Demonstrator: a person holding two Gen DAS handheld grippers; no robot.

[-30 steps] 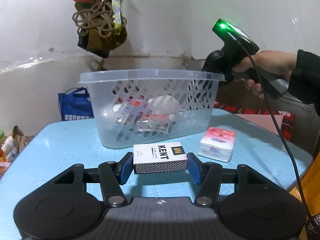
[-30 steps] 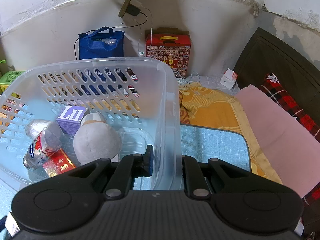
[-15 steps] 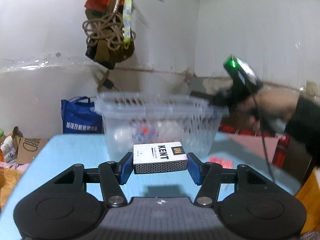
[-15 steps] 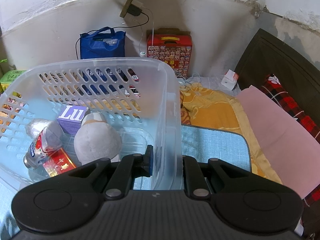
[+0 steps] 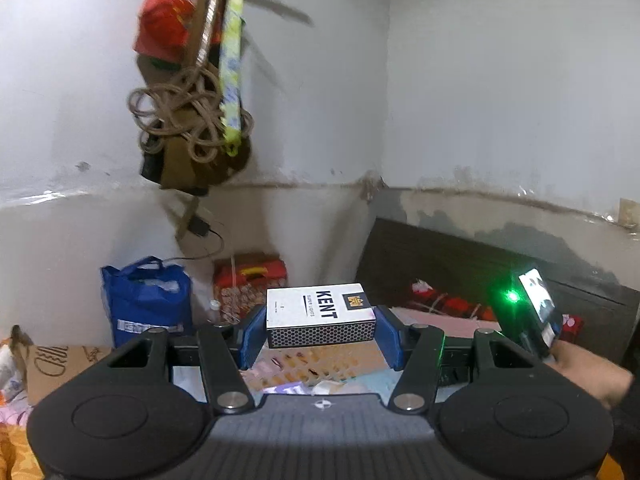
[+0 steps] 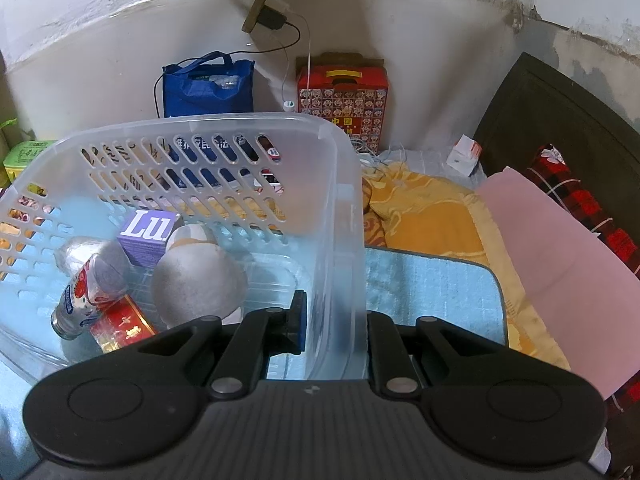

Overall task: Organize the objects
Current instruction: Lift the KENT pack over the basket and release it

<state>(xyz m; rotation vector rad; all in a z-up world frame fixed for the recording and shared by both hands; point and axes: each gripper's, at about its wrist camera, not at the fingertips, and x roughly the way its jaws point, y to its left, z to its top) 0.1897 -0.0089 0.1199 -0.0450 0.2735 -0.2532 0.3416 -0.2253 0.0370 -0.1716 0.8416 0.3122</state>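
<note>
My left wrist view looks level, high over the basket (image 5: 320, 364), toward the corner, my right looks down into it close, both sharing the blue bag (image 5: 148, 300) (image 6: 208, 84).

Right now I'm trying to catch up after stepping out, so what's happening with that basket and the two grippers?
A person is tidying small items into a clear plastic basket. The left gripper holds a Kent box clamped between its blue pads, raised in the air. The right gripper grips the basket's side wall, one finger inside, one outside. Inside already lie a bottle, a purple box, a red packet and a grey plush.
</note>
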